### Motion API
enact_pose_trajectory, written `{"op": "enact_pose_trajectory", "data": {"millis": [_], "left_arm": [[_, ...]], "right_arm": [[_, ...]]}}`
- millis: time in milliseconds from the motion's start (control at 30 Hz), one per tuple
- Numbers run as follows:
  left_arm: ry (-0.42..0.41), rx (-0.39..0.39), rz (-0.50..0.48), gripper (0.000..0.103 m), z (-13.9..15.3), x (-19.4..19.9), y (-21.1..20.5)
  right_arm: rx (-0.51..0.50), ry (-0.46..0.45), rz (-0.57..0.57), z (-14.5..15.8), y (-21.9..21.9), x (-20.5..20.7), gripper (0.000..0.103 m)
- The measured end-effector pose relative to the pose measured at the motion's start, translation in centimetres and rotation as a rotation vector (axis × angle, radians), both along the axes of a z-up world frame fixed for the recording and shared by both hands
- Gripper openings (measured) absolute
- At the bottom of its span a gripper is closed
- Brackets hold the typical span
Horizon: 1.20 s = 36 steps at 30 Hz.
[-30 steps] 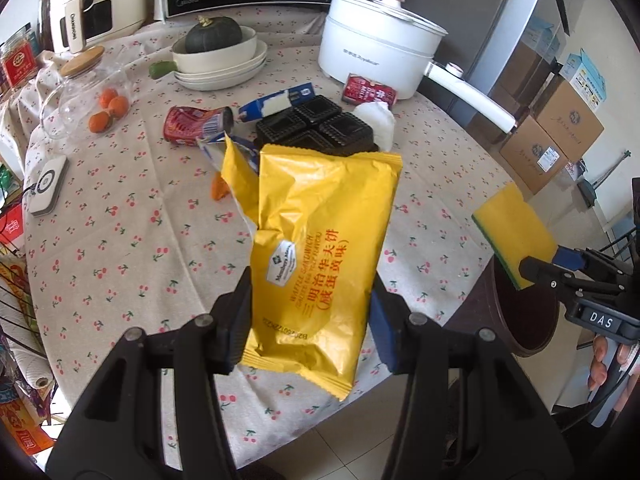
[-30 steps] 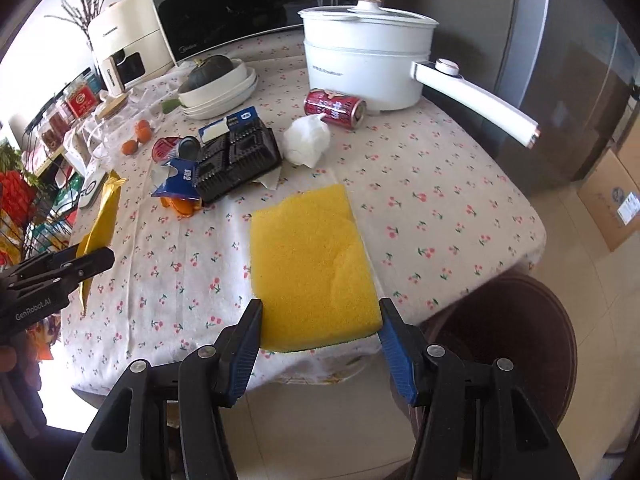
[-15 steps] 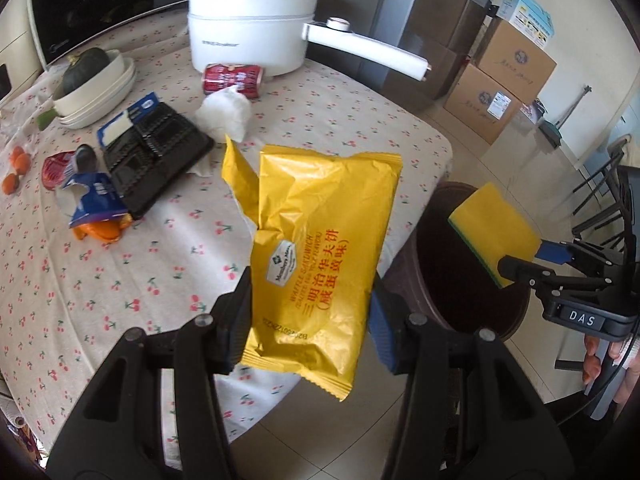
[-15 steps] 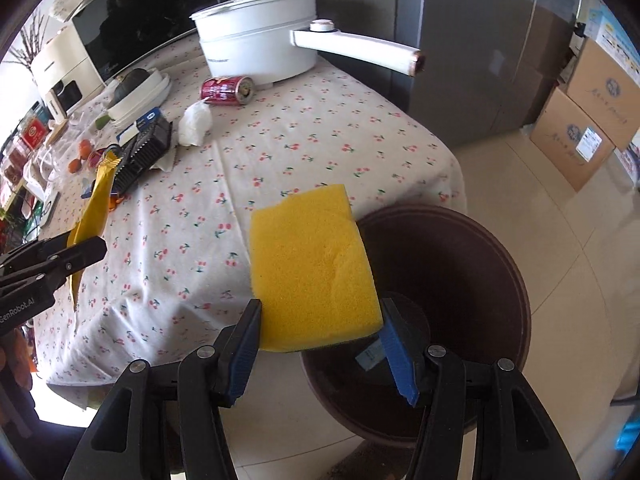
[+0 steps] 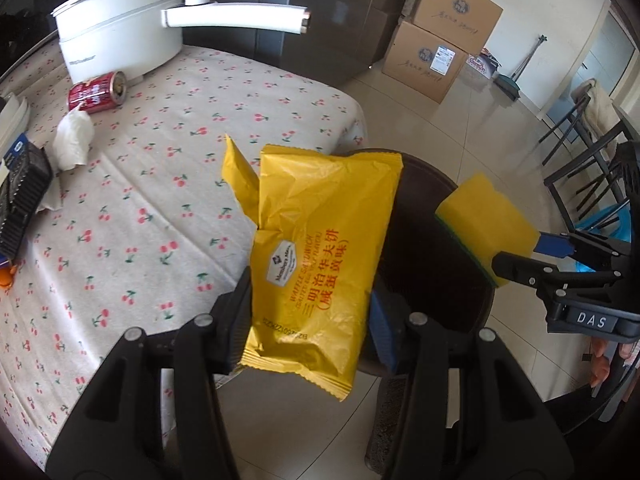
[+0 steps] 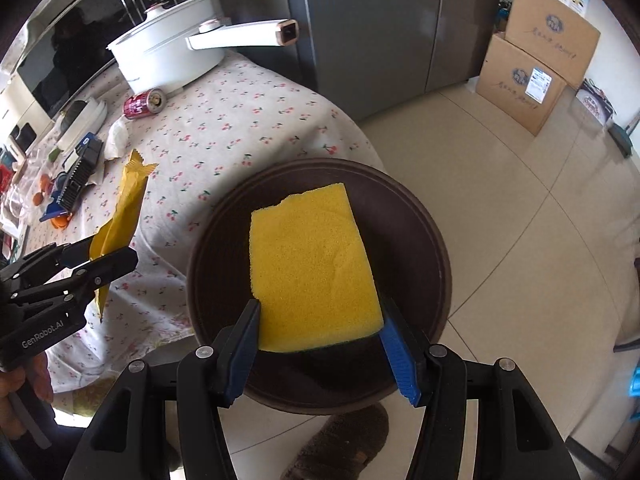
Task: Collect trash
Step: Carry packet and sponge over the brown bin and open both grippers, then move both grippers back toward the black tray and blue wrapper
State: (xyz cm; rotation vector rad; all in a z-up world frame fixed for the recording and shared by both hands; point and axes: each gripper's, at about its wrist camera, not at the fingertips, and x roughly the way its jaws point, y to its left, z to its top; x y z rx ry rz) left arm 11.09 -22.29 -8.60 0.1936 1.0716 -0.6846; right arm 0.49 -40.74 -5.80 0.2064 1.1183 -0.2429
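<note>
My left gripper (image 5: 310, 312) is shut on a yellow snack wrapper (image 5: 320, 248), which stands up between the pads above the table's edge, partly in front of the brown round bin (image 5: 432, 272). My right gripper (image 6: 320, 320) is shut on a yellow sponge (image 6: 312, 264) with a dark green underside, held right above the bin's opening (image 6: 436, 248). The left wrist view shows the sponge (image 5: 488, 220) and the right gripper (image 5: 532, 256) at the right. In the right wrist view the wrapper (image 6: 120, 216) and the left gripper (image 6: 96, 256) sit at the left.
The cherry-print tablecloth (image 5: 160, 200) carries a white pot (image 5: 116, 32) with a long handle, a red can (image 5: 96, 92), a crumpled tissue (image 5: 74, 140) and a black tray (image 5: 20, 200). Cardboard boxes (image 5: 440, 40), a dark chair (image 5: 580, 152) and a grey fridge (image 6: 380, 20) stand around the tiled floor.
Both grippers have swung from above the table towards the bin. The sponge now hangs over the bin's opening and the wrapper has reached the table's edge. Both grips are unchanged.
</note>
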Motion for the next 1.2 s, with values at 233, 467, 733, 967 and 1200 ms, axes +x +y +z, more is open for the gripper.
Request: {"op": "enact_pose_trajectory", "data": {"millis": [233, 467, 733, 967, 1200], "left_arm": [[-0.056, 0.031, -0.032, 0.098, -0.7, -0.4, -2.1], [-0.062, 0.082, -0.017, 0.099, -1.0, -0.1, -1.3], [-0.051, 0.091, 0.013, 0.102, -0.7, 0.2, 0.7], [-0.051, 0.097, 0.047, 0.102, -0.3, 0.6, 2.6], [-0.055, 0.117, 0.084, 0.102, 0.1, 1.1, 4.6]], "right_arm": [[0.011, 0.008, -0.048, -0.2, -2.6, -1.4, 0.060], [0.011, 0.012, -0.047, -0.3, -3.2, -1.7, 0.060], [0.009, -0.007, -0.040, 0.0, -2.4, -1.3, 0.064], [-0.068, -0.024, -0.023, 0.8, -1.1, -0.3, 0.097], [-0.087, -0.028, 0.016, 1.1, 0.7, 0.8, 0.098]]}}
